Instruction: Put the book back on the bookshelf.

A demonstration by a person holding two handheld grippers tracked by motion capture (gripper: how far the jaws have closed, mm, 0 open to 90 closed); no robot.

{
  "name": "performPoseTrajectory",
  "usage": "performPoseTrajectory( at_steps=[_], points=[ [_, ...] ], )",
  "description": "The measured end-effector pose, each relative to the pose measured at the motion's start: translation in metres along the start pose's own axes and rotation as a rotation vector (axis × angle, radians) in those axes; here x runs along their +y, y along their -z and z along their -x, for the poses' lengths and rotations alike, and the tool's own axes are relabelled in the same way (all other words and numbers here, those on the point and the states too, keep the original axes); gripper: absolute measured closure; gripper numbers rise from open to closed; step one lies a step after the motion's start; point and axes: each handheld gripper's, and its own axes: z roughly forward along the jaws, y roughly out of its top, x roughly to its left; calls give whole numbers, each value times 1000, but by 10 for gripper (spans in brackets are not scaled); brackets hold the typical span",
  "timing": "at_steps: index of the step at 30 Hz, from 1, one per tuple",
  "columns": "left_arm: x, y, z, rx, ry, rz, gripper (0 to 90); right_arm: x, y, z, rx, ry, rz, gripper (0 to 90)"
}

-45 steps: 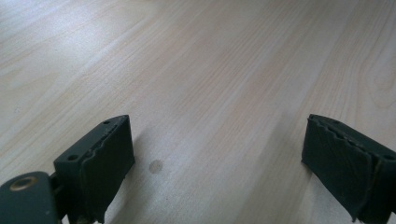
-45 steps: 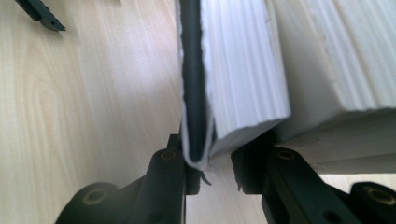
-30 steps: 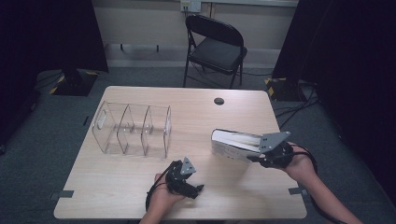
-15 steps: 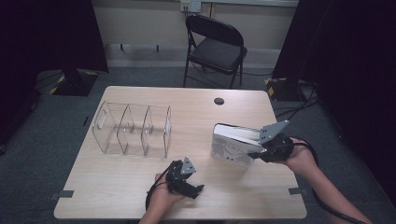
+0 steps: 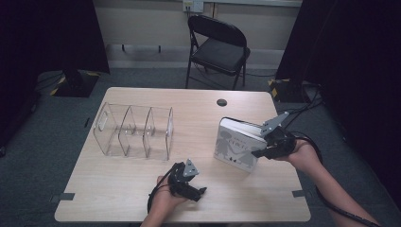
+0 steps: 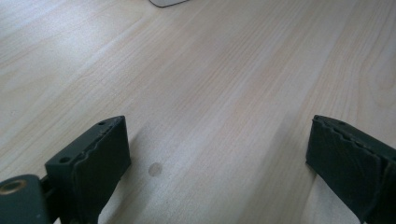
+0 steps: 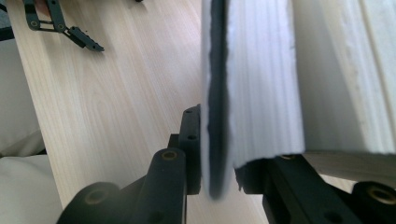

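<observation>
Your right tool (image 5: 261,152) is clamped on the book (image 5: 236,147) and has tipped it up onto its edge at the worktop's (image 5: 118,198) right side, ready for the clear organizer (image 5: 135,130); your left tool (image 5: 201,193) rests open.

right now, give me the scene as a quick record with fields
held item: white hardcover book with dark figures on its cover, tilted up on one edge
right tongs: shut on part of the book's cover and pages
left tongs: open, nothing between them, low over the table
other item: clear plastic divider rack with three slots, unfilled
surface: light wooden table
background: black folding chair
</observation>
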Motion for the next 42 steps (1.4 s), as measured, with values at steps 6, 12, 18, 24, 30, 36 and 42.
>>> performPoseTrajectory(
  at_steps=[6,12,18,24,30,36,42],
  points=[
    [0,0,0,1,0,0,55,-1,0,5,16,-49,3,751],
    [0,0,0,1,1,0,55,-1,0,6,23,-41,1,754],
    [0,0,0,1,1,0,55,-2,0,5,41,-24,4,756],
    [0,0,0,2,1,-2,55,-3,1,-1,65,21,11,757],
    [0,0,0,-6,3,6,55,-4,2,-6,93,45,14,756],
    [0,0,0,-6,3,5,55,-3,3,-7,86,40,-3,753],
    [0,0,0,-6,3,5,55,-1,2,-7,84,39,-16,750]
  ],
)
